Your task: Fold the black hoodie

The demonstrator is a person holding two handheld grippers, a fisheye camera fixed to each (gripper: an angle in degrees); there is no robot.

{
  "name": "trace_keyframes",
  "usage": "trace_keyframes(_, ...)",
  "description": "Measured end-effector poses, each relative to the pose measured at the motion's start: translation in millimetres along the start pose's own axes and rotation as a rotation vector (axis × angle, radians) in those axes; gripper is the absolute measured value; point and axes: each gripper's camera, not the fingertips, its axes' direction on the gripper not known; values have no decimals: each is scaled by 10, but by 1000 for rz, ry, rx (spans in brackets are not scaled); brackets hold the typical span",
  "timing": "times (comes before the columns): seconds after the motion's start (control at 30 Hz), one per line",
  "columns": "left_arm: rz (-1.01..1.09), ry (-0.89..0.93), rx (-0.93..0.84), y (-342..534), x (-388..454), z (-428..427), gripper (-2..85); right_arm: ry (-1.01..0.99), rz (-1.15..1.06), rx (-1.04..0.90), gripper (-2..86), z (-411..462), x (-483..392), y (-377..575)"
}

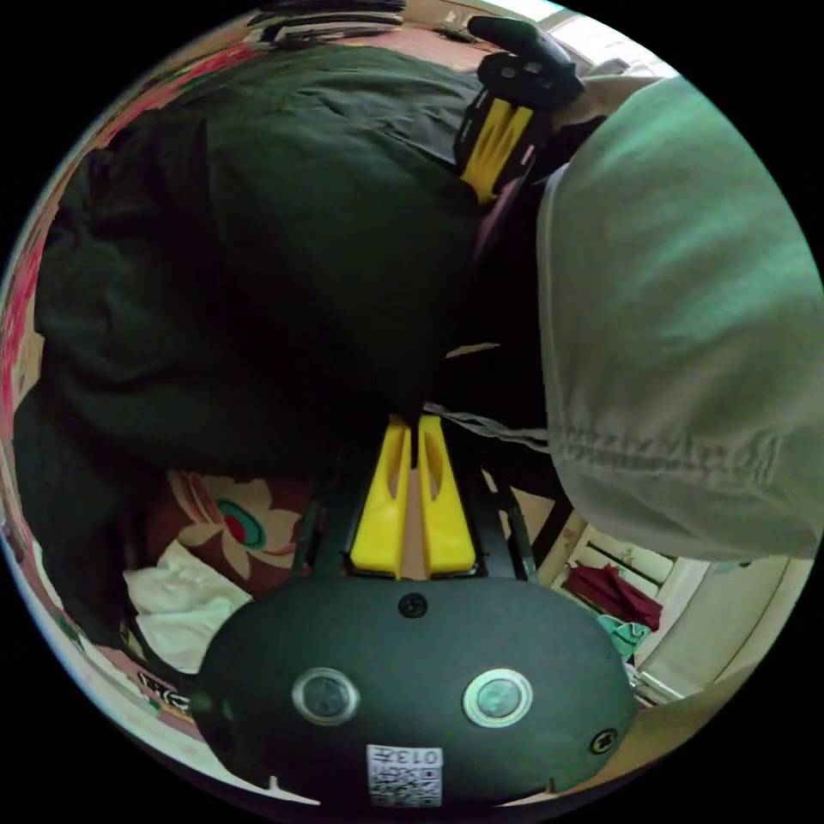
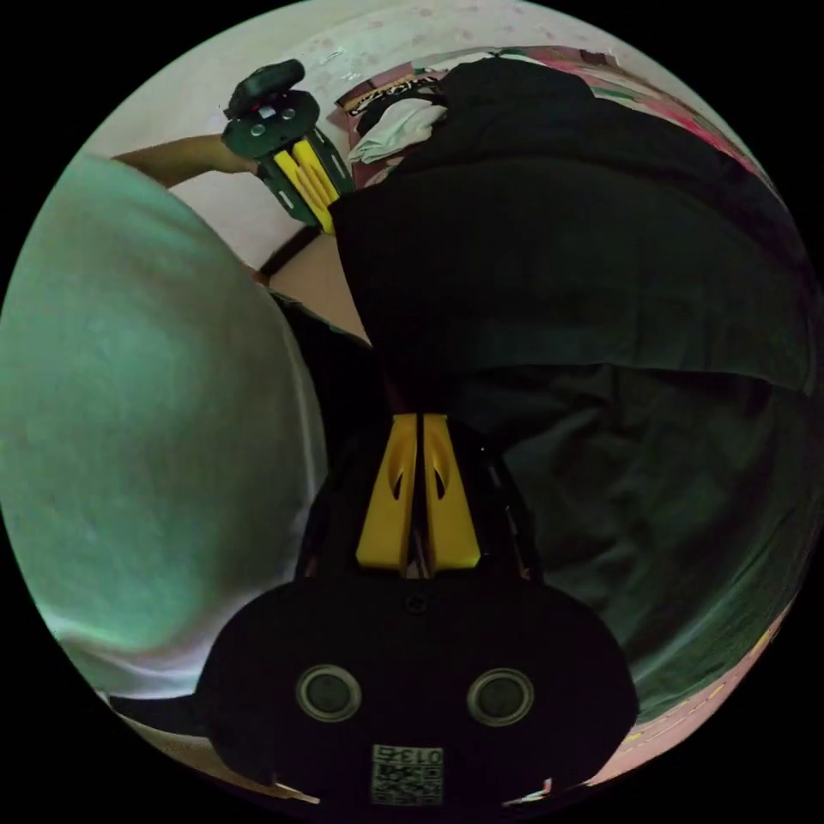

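Hoodie, black, creased, bunched

You see a bed with a floral cover at 7 o'clock in the left gripper view; a white cloth lies on it beside the black hoodie.
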Motion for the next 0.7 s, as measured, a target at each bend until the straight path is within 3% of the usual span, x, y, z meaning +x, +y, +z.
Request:
trace_keyframes(0.23,-102,179,72,433,-349,-30,66,-88,130,31,60,-469,152,-5)
trace_keyframes(0.4,-303,154,418,808,-732,-411,111,65,530,359,98,-1335,729,224)
trace_keyframes(0.47,-332,140,469,696,-855,-434,127,107,654,479,107,-1552,1008,255)
trace_keyframes(0.7,-407,245,406,170,-1132,-128,132,139,974,471,118,-1848,2107,48)
